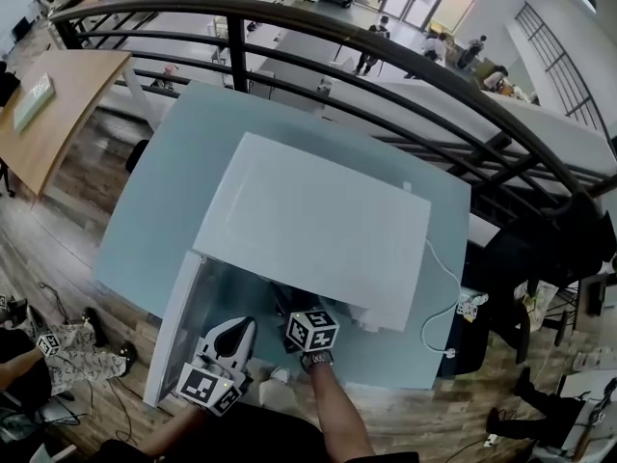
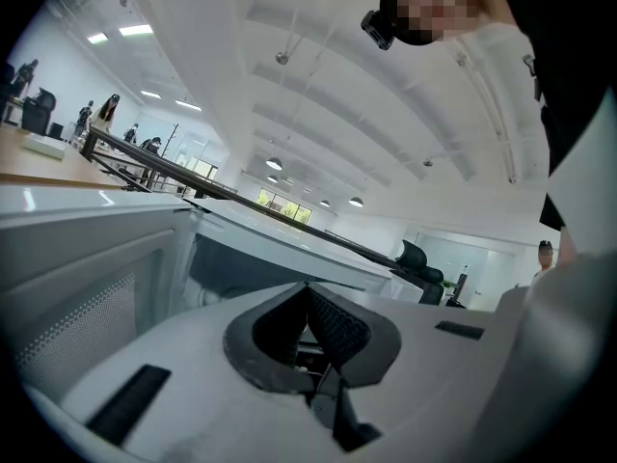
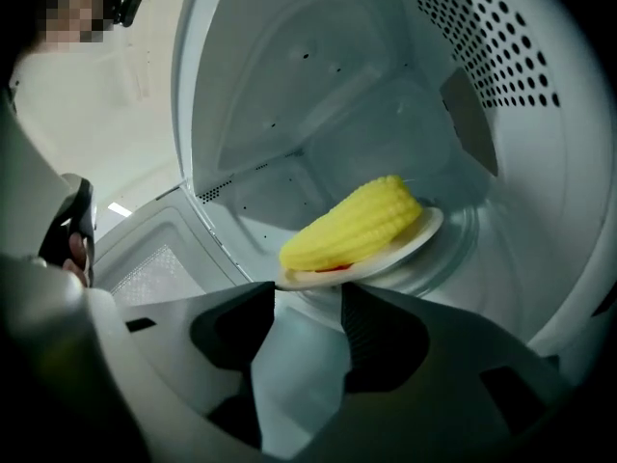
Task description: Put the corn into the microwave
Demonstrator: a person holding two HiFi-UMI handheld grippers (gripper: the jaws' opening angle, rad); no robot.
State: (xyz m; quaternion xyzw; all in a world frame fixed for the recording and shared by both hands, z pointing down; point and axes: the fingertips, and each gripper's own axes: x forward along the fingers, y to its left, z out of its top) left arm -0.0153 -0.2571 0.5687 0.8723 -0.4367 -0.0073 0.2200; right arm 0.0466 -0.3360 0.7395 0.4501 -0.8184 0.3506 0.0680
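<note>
The corn (image 3: 357,222) lies on its plate (image 3: 426,234) inside the microwave (image 1: 318,220), centre frame. The right gripper (image 3: 308,292) has its fingers wide, seemingly to release it. The left gripper (image 2: 307,292) has its fingers together, empty.

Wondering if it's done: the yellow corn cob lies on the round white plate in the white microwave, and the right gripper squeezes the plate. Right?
No: the right gripper view shows the right gripper open, not squeezing the round white plate. The rest holds.

The left gripper (image 2: 307,299) is held nearly level, its jaws closed together on nothing. The right gripper (image 3: 308,302) is pointed slightly downward, jaws spread wide and empty, forearm (image 1: 339,415) extended.
</note>
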